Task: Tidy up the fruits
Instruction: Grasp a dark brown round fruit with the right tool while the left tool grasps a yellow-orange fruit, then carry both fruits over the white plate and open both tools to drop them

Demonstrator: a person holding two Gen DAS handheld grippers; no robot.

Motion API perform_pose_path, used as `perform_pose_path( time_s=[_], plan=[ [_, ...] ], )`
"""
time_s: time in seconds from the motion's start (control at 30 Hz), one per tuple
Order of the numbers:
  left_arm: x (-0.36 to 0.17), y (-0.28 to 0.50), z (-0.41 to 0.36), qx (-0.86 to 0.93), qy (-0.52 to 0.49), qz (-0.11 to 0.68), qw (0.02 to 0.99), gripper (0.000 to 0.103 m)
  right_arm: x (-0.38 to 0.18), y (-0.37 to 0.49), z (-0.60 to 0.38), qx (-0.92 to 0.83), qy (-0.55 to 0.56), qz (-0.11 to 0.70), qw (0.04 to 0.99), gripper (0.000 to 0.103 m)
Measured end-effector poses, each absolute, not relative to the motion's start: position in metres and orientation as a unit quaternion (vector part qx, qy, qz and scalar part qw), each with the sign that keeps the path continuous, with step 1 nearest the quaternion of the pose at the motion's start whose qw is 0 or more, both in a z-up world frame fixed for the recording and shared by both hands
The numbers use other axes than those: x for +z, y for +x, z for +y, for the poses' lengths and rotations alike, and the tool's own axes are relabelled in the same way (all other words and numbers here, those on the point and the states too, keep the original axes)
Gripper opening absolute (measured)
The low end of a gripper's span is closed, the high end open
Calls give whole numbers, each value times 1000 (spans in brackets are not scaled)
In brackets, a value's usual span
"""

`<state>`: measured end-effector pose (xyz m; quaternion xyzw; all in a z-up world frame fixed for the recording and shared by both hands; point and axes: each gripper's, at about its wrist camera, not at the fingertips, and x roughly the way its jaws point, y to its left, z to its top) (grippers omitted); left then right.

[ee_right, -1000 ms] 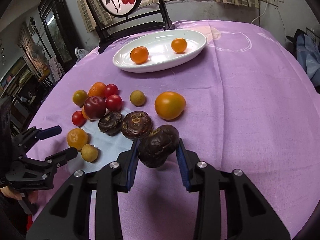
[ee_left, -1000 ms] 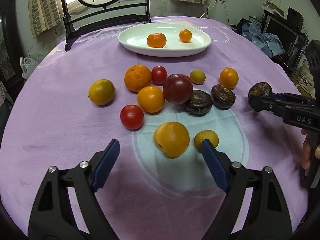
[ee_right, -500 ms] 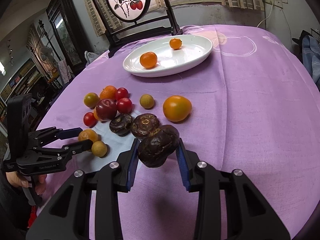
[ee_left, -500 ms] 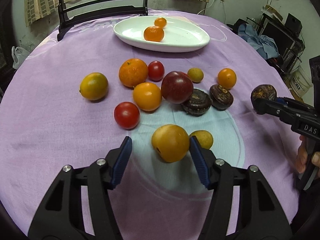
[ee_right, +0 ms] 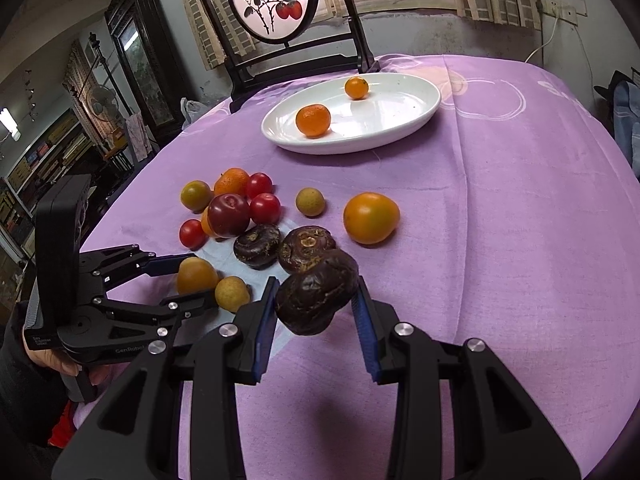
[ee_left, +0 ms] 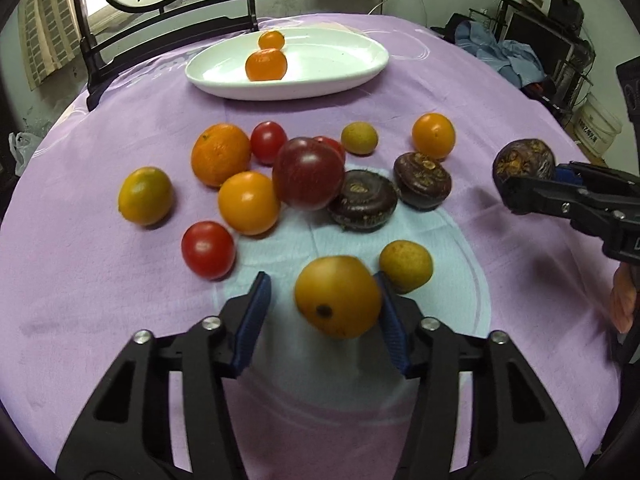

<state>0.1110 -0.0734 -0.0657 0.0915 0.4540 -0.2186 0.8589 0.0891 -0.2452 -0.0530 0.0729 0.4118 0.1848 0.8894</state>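
Note:
My left gripper point(ee_left: 322, 316) stands around a yellow-orange fruit point(ee_left: 338, 297); its right pad touches the fruit, its left pad is a little apart. It also shows in the right wrist view point(ee_right: 188, 280). My right gripper point(ee_right: 316, 312) is shut on a dark brown mangosteen point(ee_right: 316, 296) and holds it above the cloth; it also shows in the left wrist view point(ee_left: 524, 160). A white oval plate point(ee_left: 344, 76) at the far side holds two small oranges point(ee_left: 266, 65). Several tomatoes, oranges and a dark red apple point(ee_left: 308, 174) lie in a cluster.
Two more mangosteens point(ee_left: 362, 200) lie mid-table beside a small yellow-brown fruit point(ee_left: 406, 266). An orange tomato point(ee_right: 370, 218) lies apart on the purple cloth point(ee_right: 500, 240). A dark wooden chair point(ee_right: 288, 40) stands behind the plate.
My left gripper has moved forward and narrowed around the yellow-orange fruit. My right gripper has lifted the mangosteen slightly and held its grip.

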Motion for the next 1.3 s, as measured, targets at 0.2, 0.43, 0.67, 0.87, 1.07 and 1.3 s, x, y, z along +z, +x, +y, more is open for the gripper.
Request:
perform_pose_path(
  time_s=[0.2,0.43,0.67,0.87,1.07,1.3],
  plan=[
    [-63,105,-74,-231,89,447,860,38,-49,86,-245,191,74,403,892,37],
    [-46,93,-65,-240,83,426,869,38,-53,86,-237,197,58,416,886,37],
    [-48,95,-58,-234,71,429,870,38,-57,71,-181,222,-54,428,875,42],
    [-45,97,-46,-231,65,425,873,38,-69,84,-167,180,-91,451,869,43],
    [-45,94,-41,-236,60,424,872,38,-72,93,-155,157,-105,457,869,44],
    [-40,90,-38,-237,60,420,874,38,-79,101,-149,133,-106,452,875,51]
  ],
)
